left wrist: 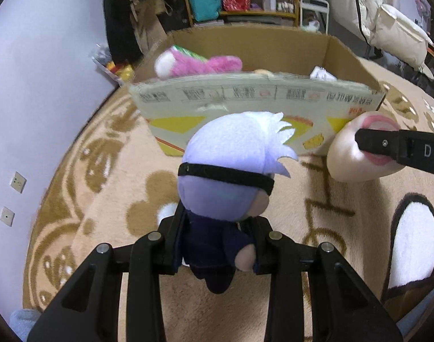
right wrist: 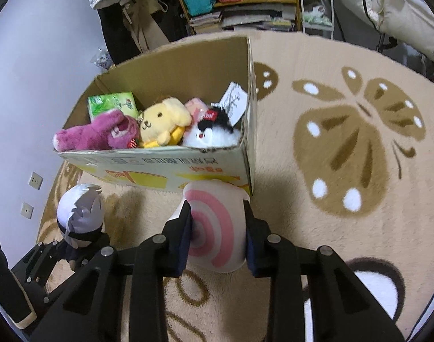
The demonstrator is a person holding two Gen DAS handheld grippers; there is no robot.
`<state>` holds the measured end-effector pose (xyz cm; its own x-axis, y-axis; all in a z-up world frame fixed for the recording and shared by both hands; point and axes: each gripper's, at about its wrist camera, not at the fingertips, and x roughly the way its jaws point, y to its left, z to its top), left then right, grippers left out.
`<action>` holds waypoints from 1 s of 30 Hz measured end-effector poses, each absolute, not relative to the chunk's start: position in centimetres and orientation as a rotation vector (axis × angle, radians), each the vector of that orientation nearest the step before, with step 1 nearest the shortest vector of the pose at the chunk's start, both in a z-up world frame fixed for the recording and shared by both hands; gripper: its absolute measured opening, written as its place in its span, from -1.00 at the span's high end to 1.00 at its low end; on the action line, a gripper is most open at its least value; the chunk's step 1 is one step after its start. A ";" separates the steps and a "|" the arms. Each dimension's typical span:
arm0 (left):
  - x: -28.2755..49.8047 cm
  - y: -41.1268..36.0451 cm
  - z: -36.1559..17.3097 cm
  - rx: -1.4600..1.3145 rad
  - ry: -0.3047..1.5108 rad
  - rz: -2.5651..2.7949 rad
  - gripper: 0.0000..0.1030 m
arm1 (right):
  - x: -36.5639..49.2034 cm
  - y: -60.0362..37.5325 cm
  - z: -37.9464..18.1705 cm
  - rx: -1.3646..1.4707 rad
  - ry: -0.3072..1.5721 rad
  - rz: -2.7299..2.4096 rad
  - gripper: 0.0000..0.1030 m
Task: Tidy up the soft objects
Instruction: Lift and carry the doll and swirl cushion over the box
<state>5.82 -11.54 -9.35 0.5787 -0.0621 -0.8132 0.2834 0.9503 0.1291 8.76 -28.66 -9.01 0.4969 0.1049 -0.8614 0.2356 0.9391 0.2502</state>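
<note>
Both grippers carry toys: left gripper [left wrist: 219,245] clamps the white-haired doll [left wrist: 231,171], right gripper [right wrist: 217,239] squeezes the pink-swirl plush [right wrist: 214,228]; next, lift over the cardboard box [right wrist: 171,168] wall and release inside.

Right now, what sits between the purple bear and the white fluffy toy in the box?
The yellow dog plush lies between the purple bear and the white fluffy toy, inside the cardboard box; the right wrist view shows it.

Right tool [right wrist: 217,233] is clamped on a cream plush with pink rings [right wrist: 217,228], held above the beige patterned rug [right wrist: 345,148], just before the cardboard box [right wrist: 171,168]. Inside the box are seen a magenta bear [right wrist: 100,132], yellow dog plush [right wrist: 162,122], white-black plush [right wrist: 214,134] and green packet [right wrist: 112,104]. At lower left, the left tool [right wrist: 71,256] is closed on a white-haired doll [right wrist: 80,216].
</note>
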 end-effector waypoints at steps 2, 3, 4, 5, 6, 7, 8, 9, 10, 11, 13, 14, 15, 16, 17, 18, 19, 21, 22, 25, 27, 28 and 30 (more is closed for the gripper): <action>5.7 -11.3 -8.6 0.256 0.903 -0.199 0.36 | 8.4 -28.6 -8.2 0.346 1.030 -0.080 0.36; 5.5 -11.2 -8.2 0.256 0.891 -0.197 0.36 | 8.2 -28.5 -7.8 0.343 1.017 -0.078 0.36; 5.3 -11.2 -7.6 0.261 0.871 -0.192 0.36 | 7.9 -28.5 -7.1 0.340 1.002 -0.077 0.36; 5.1 -11.2 -7.4 0.266 0.859 -0.189 0.36 | 7.7 -28.5 -6.7 0.338 0.989 -0.076 0.36; 5.0 -11.1 -7.0 0.275 0.838 -0.184 0.36 | 7.5 -28.5 -6.2 0.336 0.974 -0.075 0.36; 4.9 -10.9 -6.8 0.278 0.828 -0.183 0.36 | 7.3 -28.6 -5.6 0.329 0.956 -0.074 0.36; 4.8 -10.8 -6.5 0.280 0.817 -0.182 0.36 | 7.2 -28.4 -5.3 0.323 0.947 -0.073 0.36; 4.8 -10.8 -6.2 0.279 0.808 -0.182 0.36 | 7.0 -28.3 -4.9 0.313 0.932 -0.072 0.36; 4.6 -10.8 -5.7 0.277 0.796 -0.181 0.36 | 6.9 -28.2 -4.5 0.304 0.919 -0.072 0.36; 4.5 -10.8 -5.5 0.276 0.789 -0.180 0.36 | 6.9 -28.0 -4.1 0.295 0.910 -0.071 0.36; 4.3 -10.6 -4.9 0.269 0.773 -0.179 0.36 | 6.8 -27.6 -3.4 0.269 0.892 -0.072 0.36; 4.3 -10.5 -4.7 0.265 0.768 -0.180 0.36 | 6.6 -27.3 -2.9 0.249 0.878 -0.074 0.36; 4.3 -10.4 -4.5 0.261 0.761 -0.178 0.36 | 6.6 -27.1 -2.5 0.233 0.870 -0.076 0.36; 4.4 -10.3 -4.1 0.258 0.753 -0.175 0.36 | 6.6 -26.8 -2.0 0.212 0.856 -0.079 0.36; 4.4 -10.3 -3.8 0.258 0.744 -0.172 0.36 | 6.5 -26.6 -1.6 0.199 0.844 -0.081 0.36; 4.4 -10.2 -3.4 0.257 0.728 -0.167 0.36 | 6.4 -26.5 -1.2 0.189 0.832 -0.082 0.36; 4.5 -10.1 -3.0 0.257 0.719 -0.163 0.36 | 6.3 -26.3 -0.7 0.182 0.819 -0.081 0.36; 4.6 -9.9 -2.4 0.251 0.698 -0.156 0.36 | 6.2 -26.1 -0.1 0.172 0.799 -0.080 0.36; 4.7 -9.7 -2.2 0.245 0.694 -0.156 0.36 | 6.1 -26.0 0.2 0.164 0.788 -0.082 0.36; 5.2 -9.2 -1.4 0.215 0.681 -0.157 0.36 | 6.1 -26.0 0.8 0.161 0.766 -0.082 0.36; 5.6 -9.1 -0.9 0.205 0.669 -0.158 0.36 | 6.2 -26.1 1.1 0.160 0.751 -0.087 0.36; 5.7 -9.1 -0.6 0.202 0.661 -0.159 0.36 | 6.2 -26.2 1.3 0.158 0.741 -0.090 0.36; 6.2 -9.3 -0.1 0.206 0.646 -0.161 0.36 | 6.4 -26.2 1.5 0.154 0.727 -0.095 0.36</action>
<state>6.19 -9.32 -0.07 0.7875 -0.0843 -0.6105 0.2119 0.9672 0.1398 6.39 -26.23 1.55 0.7435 -0.0331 -0.6679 0.1400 0.9843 0.1071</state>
